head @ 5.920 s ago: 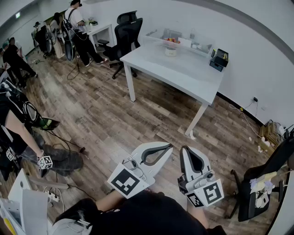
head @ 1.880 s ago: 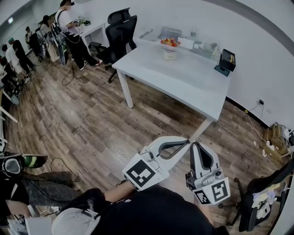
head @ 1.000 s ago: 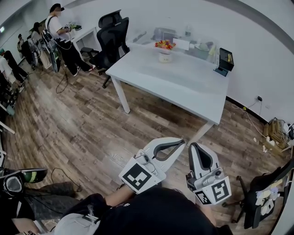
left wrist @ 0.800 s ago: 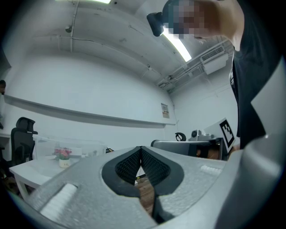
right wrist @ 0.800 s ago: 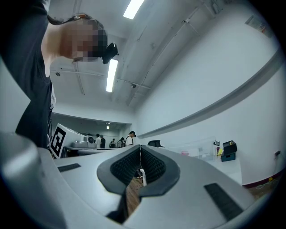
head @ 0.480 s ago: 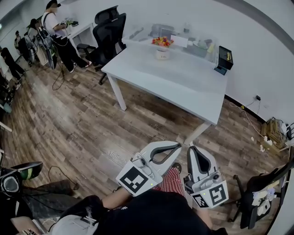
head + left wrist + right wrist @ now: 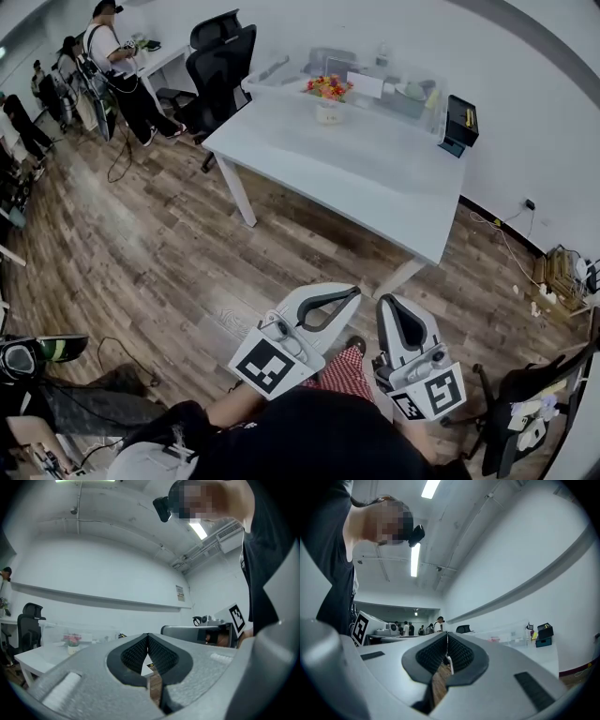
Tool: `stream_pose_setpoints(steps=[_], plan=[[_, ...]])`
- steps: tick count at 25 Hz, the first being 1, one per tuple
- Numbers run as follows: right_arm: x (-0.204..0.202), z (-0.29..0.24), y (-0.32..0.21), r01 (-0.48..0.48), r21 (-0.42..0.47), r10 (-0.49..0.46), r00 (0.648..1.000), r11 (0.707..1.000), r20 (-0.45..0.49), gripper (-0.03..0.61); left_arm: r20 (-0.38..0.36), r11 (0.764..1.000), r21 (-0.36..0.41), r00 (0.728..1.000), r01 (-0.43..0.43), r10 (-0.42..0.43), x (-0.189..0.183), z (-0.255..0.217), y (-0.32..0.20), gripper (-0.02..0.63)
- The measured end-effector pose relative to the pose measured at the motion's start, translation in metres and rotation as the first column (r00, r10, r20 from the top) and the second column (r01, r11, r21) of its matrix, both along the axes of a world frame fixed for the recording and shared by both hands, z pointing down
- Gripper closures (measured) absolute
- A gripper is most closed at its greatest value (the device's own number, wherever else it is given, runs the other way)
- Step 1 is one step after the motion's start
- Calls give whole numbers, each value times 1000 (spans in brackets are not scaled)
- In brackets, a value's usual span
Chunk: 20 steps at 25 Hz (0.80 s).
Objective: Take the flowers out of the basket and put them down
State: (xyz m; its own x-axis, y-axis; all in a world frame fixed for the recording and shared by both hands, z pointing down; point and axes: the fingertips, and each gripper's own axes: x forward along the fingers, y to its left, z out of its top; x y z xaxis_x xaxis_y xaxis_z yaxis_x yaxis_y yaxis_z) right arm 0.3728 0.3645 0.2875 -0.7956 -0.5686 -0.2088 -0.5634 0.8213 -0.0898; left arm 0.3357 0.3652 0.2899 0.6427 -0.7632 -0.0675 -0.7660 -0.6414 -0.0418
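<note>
Two grey plastic grippers are held side by side at the near edge of the head view, above the brown wooden plank floor (image 7: pixel 169 253) and well apart from the desk. The left gripper (image 7: pixel 355 292) (image 7: pixel 148 635) has its jaws closed together, the ribbed black pads meeting at the tip, and nothing is between them. The right gripper (image 7: pixel 384 302) (image 7: pixel 447 633) is closed in the same way and also holds nothing. Between and below them a piece of red checked cloth (image 7: pixel 342 371) shows.

The small bunch of red, orange and pink flowers (image 7: pixel 328 87) (image 7: pixel 72 639) is in the small pale basket (image 7: pixel 327 112), which stands on the far side of the large white rectangular desk (image 7: pixel 375 183), beyond both grippers. Just behind the basket is a long clear plastic box (image 7: pixel 394 82), and a black box (image 7: pixel 459 120) sits at the far right of the desk. A black office chair (image 7: pixel 220 61) stands at the desk's far left end, and several people (image 7: pixel 108 47) stand further left.
</note>
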Motion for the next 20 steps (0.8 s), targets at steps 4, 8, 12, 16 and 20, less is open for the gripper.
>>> stream_pose_setpoints(steps=[4, 8, 12, 16, 20], plan=[[3, 0, -15, 10, -2, -10, 1000, 1000, 0, 566, 7, 1000, 2, 1000, 3, -3, 4, -2, -13, 607], [2, -2, -29, 26, -5, -26, 1000, 1000, 7, 566, 13, 1000, 10, 1000, 17, -17, 4, -5, -28, 607], [5, -1, -41, 35, -9, -35, 999, 999, 11, 566, 17, 1000, 2, 999, 28, -28, 7, -5, -41, 607], [8, -2, -55, 47, -6, -47, 999, 999, 16, 566, 20, 999, 5, 999, 43, -43, 10, -6, -52, 607], [9, -4, -67, 70, -1, -70, 997, 998, 19, 566, 27, 998, 14, 998, 56, -57, 14, -9, -64, 607]])
